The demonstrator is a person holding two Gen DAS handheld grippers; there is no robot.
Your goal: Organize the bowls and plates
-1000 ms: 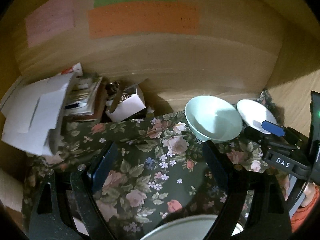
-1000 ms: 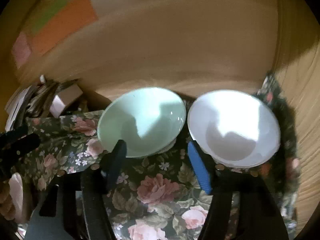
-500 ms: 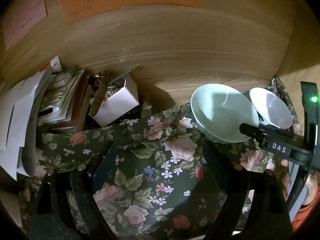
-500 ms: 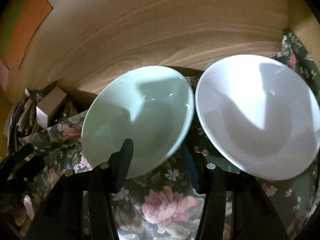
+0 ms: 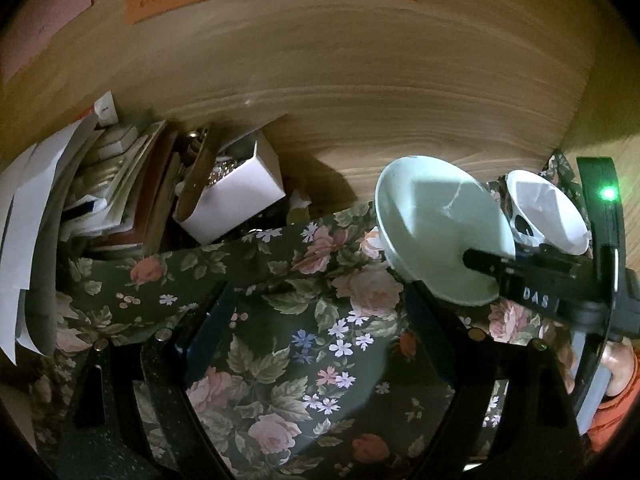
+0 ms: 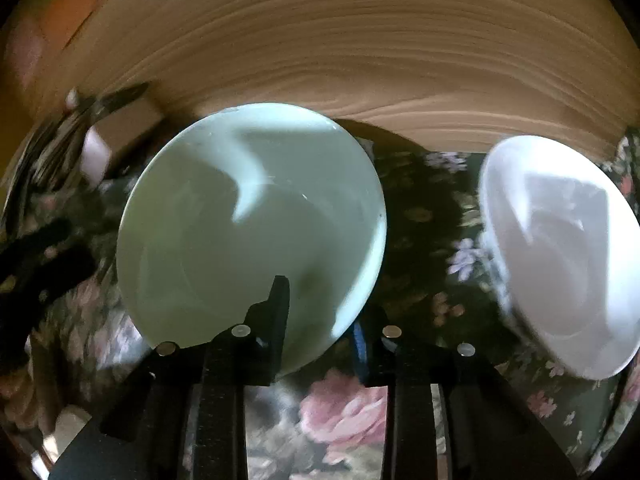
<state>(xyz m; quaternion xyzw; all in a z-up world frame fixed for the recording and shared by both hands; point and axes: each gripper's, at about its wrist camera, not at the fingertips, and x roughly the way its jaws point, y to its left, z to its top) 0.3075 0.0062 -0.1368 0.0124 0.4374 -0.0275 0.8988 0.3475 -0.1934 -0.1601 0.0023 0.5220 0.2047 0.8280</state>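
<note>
A pale green bowl (image 6: 248,220) is clamped at its near rim by my right gripper (image 6: 320,320), one finger inside and one outside; it is tilted and lifted off the floral cloth. It also shows in the left wrist view (image 5: 436,232), with the right gripper (image 5: 512,268) on its right rim. A white bowl (image 6: 560,256) sits on the cloth to the right, apart from the green one, and shows in the left wrist view (image 5: 548,212). My left gripper (image 5: 316,320) is open and empty above the cloth.
A floral cloth (image 5: 320,344) covers the surface. A wooden back wall (image 5: 360,92) stands behind the bowls. At the left are a white box (image 5: 236,196) of small items and a stack of papers and books (image 5: 80,200). A wooden side wall (image 5: 600,152) closes the right.
My right gripper has closed on the green bowl's rim and tilted it up and away from the white bowl. The left gripper moved forward; the bowl at its lower edge left the view.
</note>
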